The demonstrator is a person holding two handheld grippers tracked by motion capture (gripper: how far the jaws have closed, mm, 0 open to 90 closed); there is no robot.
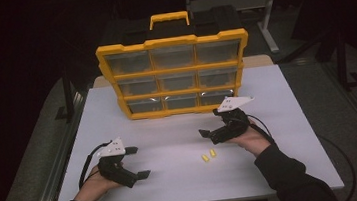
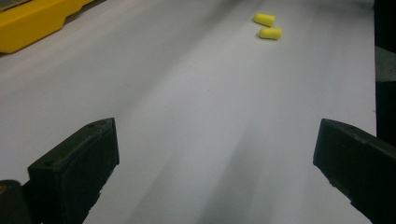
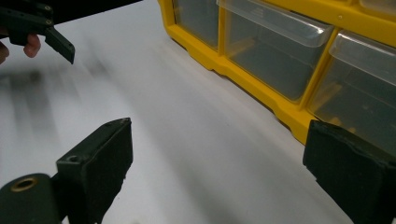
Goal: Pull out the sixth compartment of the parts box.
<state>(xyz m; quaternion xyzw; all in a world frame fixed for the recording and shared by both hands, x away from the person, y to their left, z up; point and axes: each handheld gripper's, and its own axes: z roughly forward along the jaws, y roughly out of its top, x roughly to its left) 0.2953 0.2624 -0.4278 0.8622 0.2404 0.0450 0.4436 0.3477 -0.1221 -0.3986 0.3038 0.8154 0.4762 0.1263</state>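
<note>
**A:** Where the white table meets the near edge, which tools are shown, and how do they stand?

**B:** Left gripper, held in the person's left hand at the near left; jaws spread wide, nothing between them, as its own view confirms; right gripper, held in the right hand at the centre right, jaws likewise parted and empty; a grey three-cornered plate tops each tool.

**B:** The same tool's far jaw tip lies close to the cabinet's bottom row.

**A:** And the small items?

**B:** Two yellow earplugs lie on the table side by side, near the person, just on the near side of the right gripper and apart from it; well to the right of the left gripper; in the left gripper view they appear far ahead, almost touching one another.

**A:** What stands behind?

**B:** Yellow drawer cabinet upright at the far middle of the table; three rows of three clear drawers, all pushed in; a yellow handle on top; contents too dim to tell.
</note>
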